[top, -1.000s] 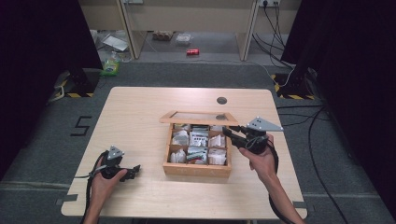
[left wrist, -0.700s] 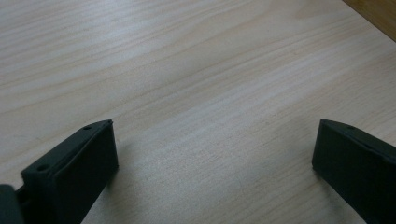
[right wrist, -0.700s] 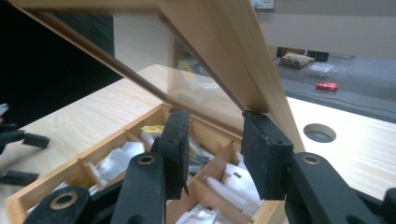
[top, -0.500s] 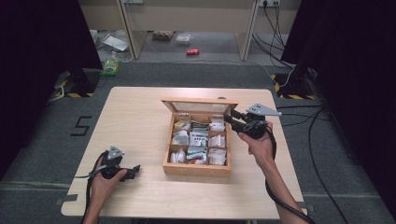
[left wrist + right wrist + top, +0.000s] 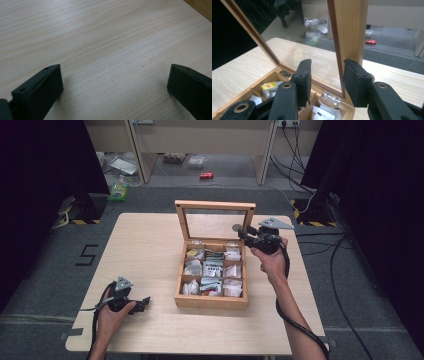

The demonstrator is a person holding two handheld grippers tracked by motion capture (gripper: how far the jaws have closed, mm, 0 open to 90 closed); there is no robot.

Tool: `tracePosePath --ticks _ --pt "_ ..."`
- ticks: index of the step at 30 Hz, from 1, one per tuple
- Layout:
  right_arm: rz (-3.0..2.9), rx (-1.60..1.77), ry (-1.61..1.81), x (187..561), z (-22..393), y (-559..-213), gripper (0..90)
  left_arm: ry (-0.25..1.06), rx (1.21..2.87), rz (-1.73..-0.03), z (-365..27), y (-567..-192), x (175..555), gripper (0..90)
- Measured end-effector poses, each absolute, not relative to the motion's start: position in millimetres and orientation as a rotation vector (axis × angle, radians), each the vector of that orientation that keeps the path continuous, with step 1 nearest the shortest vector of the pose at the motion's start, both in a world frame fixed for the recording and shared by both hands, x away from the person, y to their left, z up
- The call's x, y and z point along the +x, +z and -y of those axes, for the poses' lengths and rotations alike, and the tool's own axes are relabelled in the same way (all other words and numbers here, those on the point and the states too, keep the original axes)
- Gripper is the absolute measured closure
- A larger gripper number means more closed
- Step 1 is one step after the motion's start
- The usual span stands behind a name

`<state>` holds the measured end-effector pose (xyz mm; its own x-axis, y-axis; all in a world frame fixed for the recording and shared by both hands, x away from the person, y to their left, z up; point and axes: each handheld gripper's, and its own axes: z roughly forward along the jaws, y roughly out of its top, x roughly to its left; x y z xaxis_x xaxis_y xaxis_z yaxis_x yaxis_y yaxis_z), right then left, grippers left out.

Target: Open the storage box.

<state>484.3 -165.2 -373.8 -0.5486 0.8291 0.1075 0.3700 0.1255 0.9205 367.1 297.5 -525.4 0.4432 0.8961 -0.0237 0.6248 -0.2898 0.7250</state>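
A wooden box with several compartments of tea packets sits mid-table. Its glass-paned lid stands upright at the back. My right gripper is at the lid's right edge, and its jaws have just been opening. In the right gripper view the lid's wooden side rail stands between the tips of the right gripper, with a gap beside the left pad. My left gripper rests near the table's front left. The left gripper is open with only bare wood between its jaws.
The pale wooden table has free room left of the box. A dark round grommet lies just behind the lid. On the floor beyond are a red can, a green item and cables.
The lid has swung up from a low tilt over the box to upright. My right gripper moved back and up with its edge. The left gripper has stayed put.
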Motion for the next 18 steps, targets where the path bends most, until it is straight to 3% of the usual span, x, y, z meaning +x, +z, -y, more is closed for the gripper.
tracePosePath --ticks 18 --pt "-1.970 1.191 1.283 498.8 164.7 -379.0 55.2 0.517 2.025 -1.270 -297.6 -525.4 367.2 0.0"
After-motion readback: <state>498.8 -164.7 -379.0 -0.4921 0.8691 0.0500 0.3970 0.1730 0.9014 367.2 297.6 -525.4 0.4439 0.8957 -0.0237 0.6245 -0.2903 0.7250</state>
